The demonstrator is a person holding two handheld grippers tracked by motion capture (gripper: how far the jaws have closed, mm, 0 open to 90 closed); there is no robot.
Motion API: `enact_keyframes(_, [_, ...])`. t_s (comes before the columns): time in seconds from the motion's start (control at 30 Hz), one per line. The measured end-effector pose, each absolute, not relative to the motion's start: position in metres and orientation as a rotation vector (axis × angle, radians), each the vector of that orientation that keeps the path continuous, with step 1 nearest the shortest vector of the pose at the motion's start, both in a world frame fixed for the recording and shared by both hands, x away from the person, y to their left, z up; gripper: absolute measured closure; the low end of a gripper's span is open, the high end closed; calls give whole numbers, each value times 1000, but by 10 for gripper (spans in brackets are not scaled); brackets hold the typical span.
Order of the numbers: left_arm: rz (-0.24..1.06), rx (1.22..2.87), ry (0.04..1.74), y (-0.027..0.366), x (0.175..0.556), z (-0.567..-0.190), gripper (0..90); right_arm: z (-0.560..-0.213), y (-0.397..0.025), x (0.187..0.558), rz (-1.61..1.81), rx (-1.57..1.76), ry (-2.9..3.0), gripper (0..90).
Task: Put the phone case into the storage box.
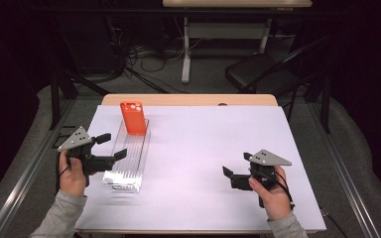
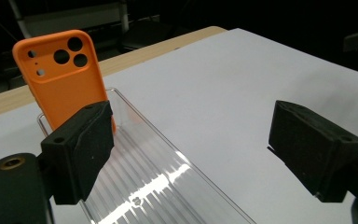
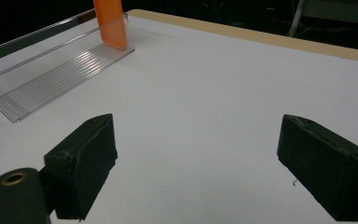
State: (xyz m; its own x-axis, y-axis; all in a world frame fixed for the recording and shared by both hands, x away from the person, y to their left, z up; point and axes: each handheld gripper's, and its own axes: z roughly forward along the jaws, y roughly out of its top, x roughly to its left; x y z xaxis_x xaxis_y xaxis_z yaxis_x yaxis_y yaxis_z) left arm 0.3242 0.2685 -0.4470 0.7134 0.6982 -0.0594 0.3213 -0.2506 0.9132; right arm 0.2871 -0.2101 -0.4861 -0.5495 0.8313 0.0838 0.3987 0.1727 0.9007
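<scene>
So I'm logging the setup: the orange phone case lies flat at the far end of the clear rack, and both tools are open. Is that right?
Not quite. The orange phone case stands upright, not flat, at the far end of the clear rack, as the left gripper view shows. Both the left tool and the right tool are open.

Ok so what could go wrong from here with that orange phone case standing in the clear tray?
The orange phone case stands upright at the far end of the clear tray, so a nudge may topple it. The left claw hangs open right beside the tray's side; bumping it could slide the light tray on the white table cover. The tray's glare may hide its edges.
</scene>
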Motion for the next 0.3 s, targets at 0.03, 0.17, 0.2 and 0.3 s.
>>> enact_keyframes(0.03, [449,1855,794,268,322,-449,133,-487,-211,287,1343,1153,2028,112])
enact_keyframes(0.17, [446,1841,782,267,315,-456,126,-490,-214,284,1334,1170,2025,104])
enact_keyframes(0.2, [441,1837,781,267,314,-458,126,-490,-215,283,1336,1168,2021,103])
enact_keyframes(0.3, [425,1830,789,269,313,-462,126,-491,-217,282,1329,1175,2023,100])
